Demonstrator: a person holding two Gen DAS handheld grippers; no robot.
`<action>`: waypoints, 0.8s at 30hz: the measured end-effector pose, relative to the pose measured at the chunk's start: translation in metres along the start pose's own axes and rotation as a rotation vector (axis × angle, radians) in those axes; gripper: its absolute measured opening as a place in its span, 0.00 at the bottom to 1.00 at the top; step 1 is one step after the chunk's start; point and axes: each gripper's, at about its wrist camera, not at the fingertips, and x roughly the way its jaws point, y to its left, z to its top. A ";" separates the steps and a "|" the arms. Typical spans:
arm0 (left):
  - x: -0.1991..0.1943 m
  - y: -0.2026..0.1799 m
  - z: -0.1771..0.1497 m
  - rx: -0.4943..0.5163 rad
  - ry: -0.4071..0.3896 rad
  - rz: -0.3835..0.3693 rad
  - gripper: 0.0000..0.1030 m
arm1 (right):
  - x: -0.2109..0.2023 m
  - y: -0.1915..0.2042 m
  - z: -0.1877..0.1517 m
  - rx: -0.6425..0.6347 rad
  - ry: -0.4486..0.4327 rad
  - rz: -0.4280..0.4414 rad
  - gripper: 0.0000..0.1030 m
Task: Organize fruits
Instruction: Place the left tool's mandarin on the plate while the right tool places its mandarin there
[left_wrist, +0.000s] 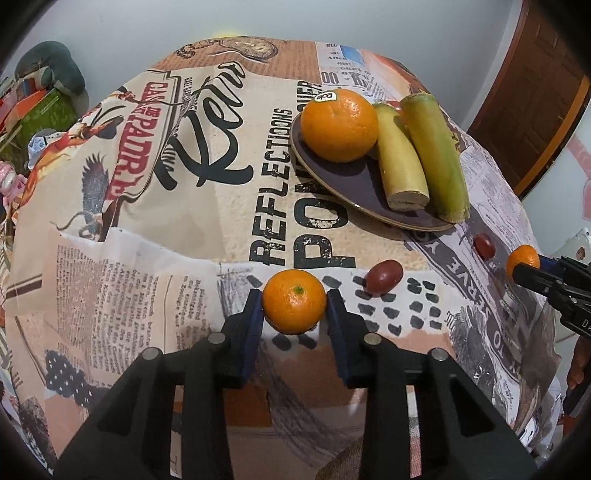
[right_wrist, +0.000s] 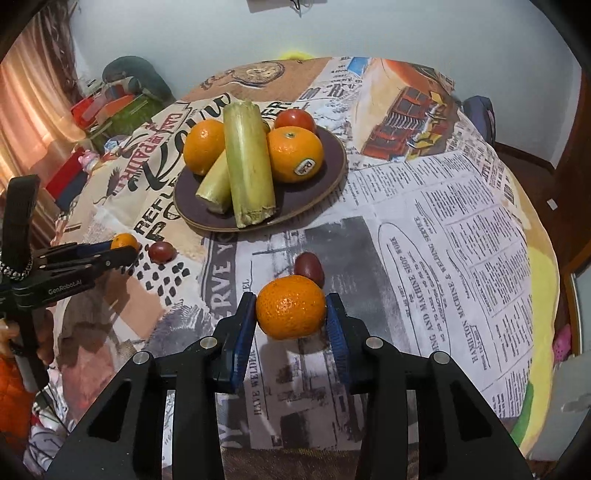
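Note:
My left gripper (left_wrist: 294, 306) is shut on a small mandarin (left_wrist: 294, 301), held just above the tablecloth. My right gripper (right_wrist: 291, 310) is shut on another small mandarin (right_wrist: 291, 306); it also shows in the left wrist view (left_wrist: 522, 260). A dark brown plate (right_wrist: 332, 177) holds two large oranges (right_wrist: 294, 154), two green sugarcane pieces (right_wrist: 249, 162) and a tomato (right_wrist: 294, 119). Two dark red grape-like fruits lie loose on the cloth, one (right_wrist: 309, 267) just beyond the right mandarin, one (right_wrist: 161, 251) near the left gripper (right_wrist: 127, 247).
The round table has a printed newspaper-pattern cloth (right_wrist: 424, 221). Cluttered boxes and toys (right_wrist: 110, 107) stand beyond the table's left edge. A wooden door (left_wrist: 528, 110) is at the right. The plate also shows in the left wrist view (left_wrist: 354, 188).

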 end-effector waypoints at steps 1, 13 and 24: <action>-0.001 0.000 0.001 -0.001 -0.001 -0.010 0.33 | 0.000 0.001 0.001 -0.003 -0.003 0.000 0.34; -0.032 -0.015 0.024 0.037 -0.114 0.001 0.33 | -0.012 0.004 0.028 -0.024 -0.080 0.010 0.34; -0.057 -0.026 0.054 0.055 -0.213 -0.019 0.33 | -0.021 0.003 0.059 -0.026 -0.166 -0.005 0.34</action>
